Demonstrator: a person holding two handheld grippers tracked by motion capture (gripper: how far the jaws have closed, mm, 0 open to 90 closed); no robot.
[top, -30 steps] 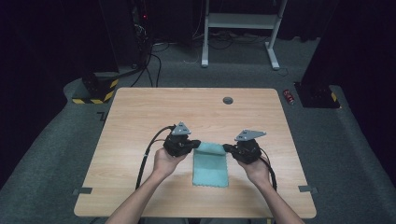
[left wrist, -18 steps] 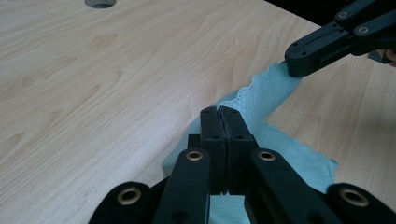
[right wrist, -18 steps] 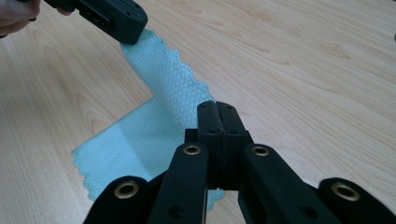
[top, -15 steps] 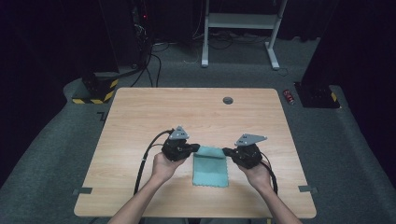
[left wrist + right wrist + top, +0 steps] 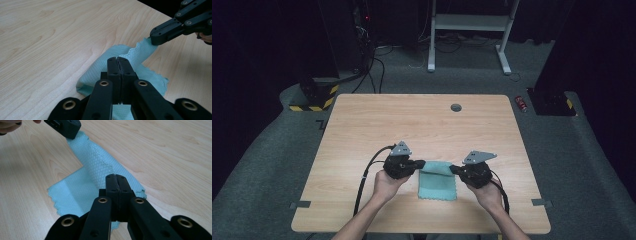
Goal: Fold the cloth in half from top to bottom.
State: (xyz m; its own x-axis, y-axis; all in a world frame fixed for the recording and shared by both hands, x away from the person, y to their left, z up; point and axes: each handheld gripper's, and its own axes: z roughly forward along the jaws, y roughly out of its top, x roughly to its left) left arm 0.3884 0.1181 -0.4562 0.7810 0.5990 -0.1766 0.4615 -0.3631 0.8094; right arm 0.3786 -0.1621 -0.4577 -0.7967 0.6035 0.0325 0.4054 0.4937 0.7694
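A dark room surrounds the wooden desk (image 5: 422, 125); the teal cloth (image 5: 438, 181) lies near its front edge, between both hands. The left gripper (image 5: 117, 60) is clamped on one far corner. The right gripper (image 5: 116, 177) pinches the other; I would lift both evenly, keeping the edge taut.

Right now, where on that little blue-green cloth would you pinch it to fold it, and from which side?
At the two corners of its far edge, one from each side. The cloth lies flat and limp, so one pinch would let it sag. The left gripper and right gripper are shut there, that edge lifted between them.
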